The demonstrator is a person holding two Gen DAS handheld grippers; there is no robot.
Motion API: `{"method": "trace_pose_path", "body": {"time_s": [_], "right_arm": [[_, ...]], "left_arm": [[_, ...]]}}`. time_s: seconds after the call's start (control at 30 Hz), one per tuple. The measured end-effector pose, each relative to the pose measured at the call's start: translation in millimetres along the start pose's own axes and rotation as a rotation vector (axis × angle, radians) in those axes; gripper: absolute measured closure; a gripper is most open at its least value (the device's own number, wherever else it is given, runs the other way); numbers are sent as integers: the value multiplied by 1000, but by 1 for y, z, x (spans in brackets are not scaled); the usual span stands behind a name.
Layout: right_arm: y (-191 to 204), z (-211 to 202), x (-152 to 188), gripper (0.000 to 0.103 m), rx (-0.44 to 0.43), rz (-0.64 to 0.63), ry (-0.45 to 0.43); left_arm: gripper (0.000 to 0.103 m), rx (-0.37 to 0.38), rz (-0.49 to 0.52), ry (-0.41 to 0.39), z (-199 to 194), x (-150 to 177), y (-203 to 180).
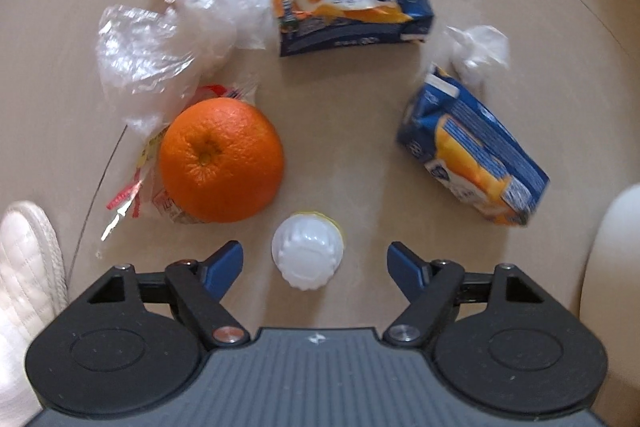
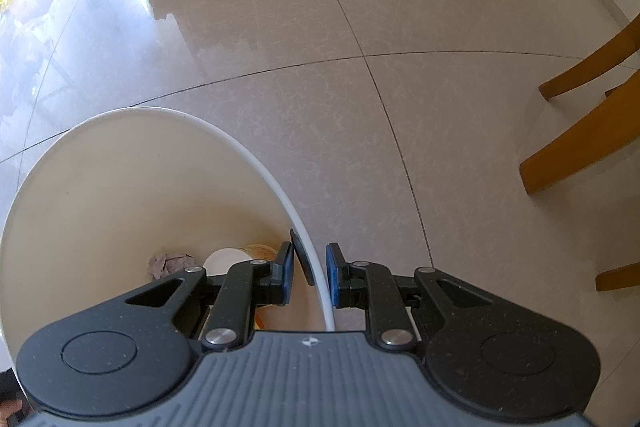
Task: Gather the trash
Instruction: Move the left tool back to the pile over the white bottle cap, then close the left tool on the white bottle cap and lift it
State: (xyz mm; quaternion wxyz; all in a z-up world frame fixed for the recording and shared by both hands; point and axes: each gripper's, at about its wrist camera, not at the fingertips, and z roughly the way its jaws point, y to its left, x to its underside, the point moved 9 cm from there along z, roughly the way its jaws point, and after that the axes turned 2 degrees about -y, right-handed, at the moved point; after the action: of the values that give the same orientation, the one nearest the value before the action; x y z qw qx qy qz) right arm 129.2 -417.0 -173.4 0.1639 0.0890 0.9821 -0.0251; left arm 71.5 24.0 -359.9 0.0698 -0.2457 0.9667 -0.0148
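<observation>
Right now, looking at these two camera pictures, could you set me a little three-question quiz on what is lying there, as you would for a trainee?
1. True or false: the left tool is closed on the orange.
2. Multiple choice: what does the right tool grip? A) a chair leg B) the rim of the white bin C) a carton
3. Fill in: between the left tool's open fingers sits a small white ____.

Key
1. False: its fingers stand apart around the small bottle, pressing on nothing; the orange lies beside it, on a wrapper.
2. B.
3. Bottle, seen from the top.
</observation>
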Motion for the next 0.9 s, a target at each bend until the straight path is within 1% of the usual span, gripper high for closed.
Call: {"method": "trace_pose_path", "body": {"time_s": [0.07,0.13,0.17,0.27,0.33,0.43,0.5,0.6,0.77,0.9], "right_arm": [[0,0,-1,83,0,3,1],[1,0,-1,83,1,5,0],[1,0,-1,83,1,5,0],[1,0,-1,83,3,2,-2],[2,0,0,83,3,2,-2],[2,1,-1,83,4,2,-2],[2,1,-1,83,3,3,-2],[2,1,-1,83,5,2,-2],[2,1,-1,83,5,4,-2],[2,1,-1,83,4,7,-1]], "left_arm": [[27,7,-13,5,5,1,-1],[35,-8,-6,10,9,3,-1],[37,-15,-2,10,11,4,-2],[45,-30,-2,10,15,6,-1],[55,-30,-9,13,17,7,-1],[59,-23,-12,13,18,8,-1],[59,-31,-3,7,17,8,-2],[68,-28,15,11,18,6,-3],[68,-24,35,8,14,2,-5],[68,-23,71,18,2,-3,-13]]}}
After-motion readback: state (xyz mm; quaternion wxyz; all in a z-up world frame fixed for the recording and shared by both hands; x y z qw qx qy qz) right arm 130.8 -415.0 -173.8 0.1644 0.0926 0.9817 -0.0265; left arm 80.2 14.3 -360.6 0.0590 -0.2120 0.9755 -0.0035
